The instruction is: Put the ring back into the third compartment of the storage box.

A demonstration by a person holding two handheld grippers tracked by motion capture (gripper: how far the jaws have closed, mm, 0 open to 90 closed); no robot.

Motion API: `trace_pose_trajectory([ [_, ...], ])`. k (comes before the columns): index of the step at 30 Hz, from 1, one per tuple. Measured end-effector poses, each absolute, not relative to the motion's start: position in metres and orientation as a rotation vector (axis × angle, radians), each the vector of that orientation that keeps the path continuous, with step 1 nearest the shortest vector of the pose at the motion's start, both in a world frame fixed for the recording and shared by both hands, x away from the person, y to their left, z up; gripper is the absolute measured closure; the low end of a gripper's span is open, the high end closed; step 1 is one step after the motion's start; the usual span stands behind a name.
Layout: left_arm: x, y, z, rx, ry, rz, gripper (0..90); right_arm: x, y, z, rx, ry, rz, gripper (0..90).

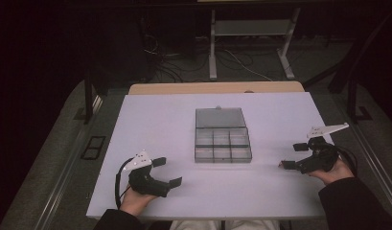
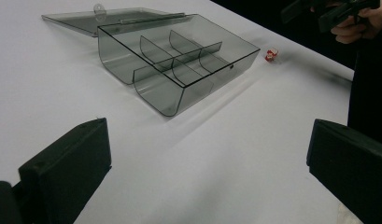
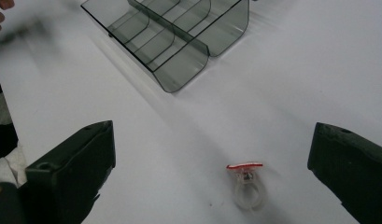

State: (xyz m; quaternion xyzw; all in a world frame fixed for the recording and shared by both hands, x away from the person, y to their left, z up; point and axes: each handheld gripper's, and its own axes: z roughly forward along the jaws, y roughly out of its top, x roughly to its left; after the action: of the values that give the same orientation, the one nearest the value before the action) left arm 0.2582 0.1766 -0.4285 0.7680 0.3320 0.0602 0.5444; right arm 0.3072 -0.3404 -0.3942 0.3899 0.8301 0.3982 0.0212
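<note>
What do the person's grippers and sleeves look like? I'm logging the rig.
Both grippers, left and right, are black with two blocky jaws. Each carries a pale three-cornered plate and trails a black cable. The sleeves are dark.

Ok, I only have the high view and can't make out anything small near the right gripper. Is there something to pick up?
Observer: Yes. The right gripper view shows a small clear ring with a red top on the table, between the open jaws of the right gripper, touching neither.
Operator: How close is it to the box?
Observer: In the left gripper view it lies well apart from the box, past one corner, toward the right hand.
Operator: Anything in the compartments?
Observer: Up close, those that show look empty, and the lid lies open behind.
</note>
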Motion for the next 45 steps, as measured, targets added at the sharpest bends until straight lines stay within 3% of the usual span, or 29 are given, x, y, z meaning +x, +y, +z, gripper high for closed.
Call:
trace_pose_trajectory([
  [45,0.258,0.174,-0.430,1.839,0.785,0.141,0.0,0.322,-0.321,-0.427,1.019,2.775,0.974,0.8],
])
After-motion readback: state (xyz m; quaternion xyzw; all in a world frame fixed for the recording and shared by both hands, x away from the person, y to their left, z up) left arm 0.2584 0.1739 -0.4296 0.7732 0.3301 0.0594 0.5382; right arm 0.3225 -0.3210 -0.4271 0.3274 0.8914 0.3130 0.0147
